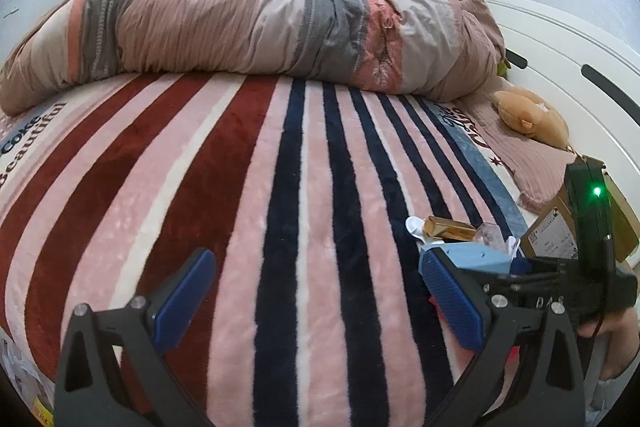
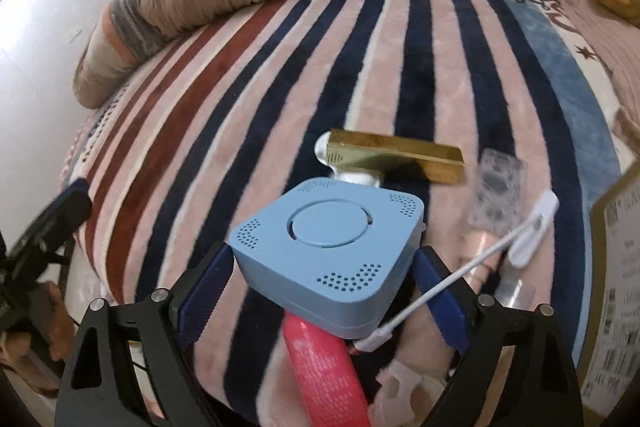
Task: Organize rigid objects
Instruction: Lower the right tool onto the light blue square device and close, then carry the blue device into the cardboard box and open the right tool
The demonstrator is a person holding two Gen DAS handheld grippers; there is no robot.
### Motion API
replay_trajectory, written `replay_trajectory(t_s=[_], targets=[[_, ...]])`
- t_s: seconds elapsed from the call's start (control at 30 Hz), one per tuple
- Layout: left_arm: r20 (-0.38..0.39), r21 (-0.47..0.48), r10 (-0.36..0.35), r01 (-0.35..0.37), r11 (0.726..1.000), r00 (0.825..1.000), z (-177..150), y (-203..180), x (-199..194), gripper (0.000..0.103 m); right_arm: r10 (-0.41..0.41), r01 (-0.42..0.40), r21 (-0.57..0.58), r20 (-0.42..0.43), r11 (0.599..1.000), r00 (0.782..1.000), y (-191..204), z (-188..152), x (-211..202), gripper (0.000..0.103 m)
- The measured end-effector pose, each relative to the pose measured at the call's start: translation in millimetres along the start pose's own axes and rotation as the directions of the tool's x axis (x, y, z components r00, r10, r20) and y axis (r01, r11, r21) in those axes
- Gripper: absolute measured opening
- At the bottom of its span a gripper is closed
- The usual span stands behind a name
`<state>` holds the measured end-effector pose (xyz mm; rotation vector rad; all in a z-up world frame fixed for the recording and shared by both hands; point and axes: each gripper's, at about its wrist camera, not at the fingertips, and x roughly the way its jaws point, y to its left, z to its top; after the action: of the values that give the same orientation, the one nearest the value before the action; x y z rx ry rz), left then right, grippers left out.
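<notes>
My right gripper (image 2: 320, 283) is shut on a light blue square device (image 2: 332, 247) with a round centre button and a white cable (image 2: 460, 267), held just above the striped blanket (image 2: 280, 87). Beyond it lie a gold bar-shaped box (image 2: 396, 157), a white piece (image 2: 328, 151) partly under it, and a clear plastic case (image 2: 496, 191). A pink mesh roll (image 2: 324, 375) lies below the device. My left gripper (image 1: 316, 303) is open and empty over the blanket; the blue device (image 1: 468, 255) and gold box (image 1: 448, 229) show at its right.
A rolled duvet (image 1: 260, 31) lies across the far side of the bed. A brown plush toy (image 1: 528, 117) lies at the right near the white bed frame (image 1: 560, 39). A cardboard box with labels (image 2: 616, 287) stands at the right edge.
</notes>
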<state>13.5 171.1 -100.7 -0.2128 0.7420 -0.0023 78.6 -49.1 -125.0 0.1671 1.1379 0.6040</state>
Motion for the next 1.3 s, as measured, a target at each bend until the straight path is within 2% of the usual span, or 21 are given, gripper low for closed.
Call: replay_trajectory(t_s=[0.1,0.27,0.4,0.53,0.6,0.7,0.8,0.83,0.93,0.97,1.03,1.07,1.1,1.13,1.17,1.2,1.3], targets=[[0.005,-0.014,0.002,-0.001,1.0,1.0,-1.2,5.3,-3.8,0.102,-0.016,0.015,-0.018,-0.036,1.0,0.999,4.4,2.9,2.6,0.093],[0.009,-0.014,-0.004,0.004,1.0,1.0,-3.4,7.1,-6.9,0.102,-0.043,0.04,-0.042,-0.074,0.998,0.996,1.9,-22.5,-21.7,0.093],[0.01,-0.01,-0.019,0.019,1.0,1.0,-4.0,6.2,-7.5,0.102,-0.068,0.066,-0.043,-0.048,0.997,0.997,1.7,-37.7,-55.3,0.093],[-0.001,0.0,-0.033,0.033,0.999,0.999,-4.1,3.5,-5.8,0.102,-0.046,0.047,-0.048,0.029,0.998,0.999,5.7,-28.7,-69.5,0.093],[-0.014,0.008,-0.048,0.048,0.999,0.999,-3.9,3.3,-4.3,0.102,-0.03,0.032,-0.047,0.034,0.998,0.999,7.4,-15.1,-60.0,0.093],[-0.021,0.014,-0.055,0.055,0.998,0.998,-1.6,4.6,-3.3,0.102,-0.027,0.027,-0.036,-0.004,0.999,1.0,7.6,2.8,-34.0,0.093],[-0.011,0.001,-0.054,0.054,0.999,0.998,-0.4,7.2,-3.8,0.102,-0.096,0.095,-0.012,-0.087,0.995,0.992,-0.4,15.7,-3.8,0.092],[-0.009,-0.005,-0.058,0.057,0.998,0.998,-0.1,8.9,-3.7,0.102,-0.096,0.098,0.005,-0.112,0.995,0.989,-5.0,17.0,4.0,0.092],[-0.014,-0.019,-0.055,0.055,0.998,0.998,0.3,14.3,-1.7,0.102,-0.025,0.034,0.07,-0.131,0.997,0.991,-10.5,20.5,12.0,0.092],[-0.016,-0.024,-0.051,0.051,0.998,0.999,0.0,16.2,-0.9,0.102,-0.033,0.042,0.063,-0.125,0.997,0.992,-8.5,22.7,12.8,0.092],[-0.017,-0.031,-0.051,0.05,0.998,0.999,-0.7,18.7,-1.6,0.102,-0.078,0.078,0.0,-0.112,0.997,0.991,1.1,27.5,15.5,0.086],[-0.015,-0.035,-0.052,0.051,0.998,0.999,-0.9,20.2,-3.2,0.102,-0.102,0.099,-0.036,-0.103,0.994,0.989,7.8,29.3,16.4,0.073],[-0.014,-0.037,-0.052,0.051,0.998,0.999,-1.1,21.5,-4.7,0.102,-0.117,0.112,-0.068,-0.084,0.991,0.99,14.4,30.8,15.0,0.055],[-0.011,-0.04,-0.048,0.048,0.998,0.999,-0.9,23.1,-6.7,0.102,-0.117,0.11,-0.094,-0.071,0.989,0.991,19.4,33.7,13.7,0.05],[-0.007,-0.043,-0.043,0.043,0.998,0.999,-0.7,24.8,-8.7,0.102,-0.112,0.104,-0.122,-0.058,0.987,0.992,24.6,34.6,13.1,0.04],[-0.004,-0.046,-0.036,0.036,0.998,0.999,-0.6,26.7,-10.4,0.102,-0.106,0.098,-0.145,-0.047,0.985,0.993,29.9,35.9,12.4,0.037],[0.003,-0.06,-0.016,0.016,0.998,1.0,0.8,33.9,-16.1,0.102,-0.049,0.034,-0.19,-0.075,0.981,0.996,44.4,34.2,19.6,0.039]])
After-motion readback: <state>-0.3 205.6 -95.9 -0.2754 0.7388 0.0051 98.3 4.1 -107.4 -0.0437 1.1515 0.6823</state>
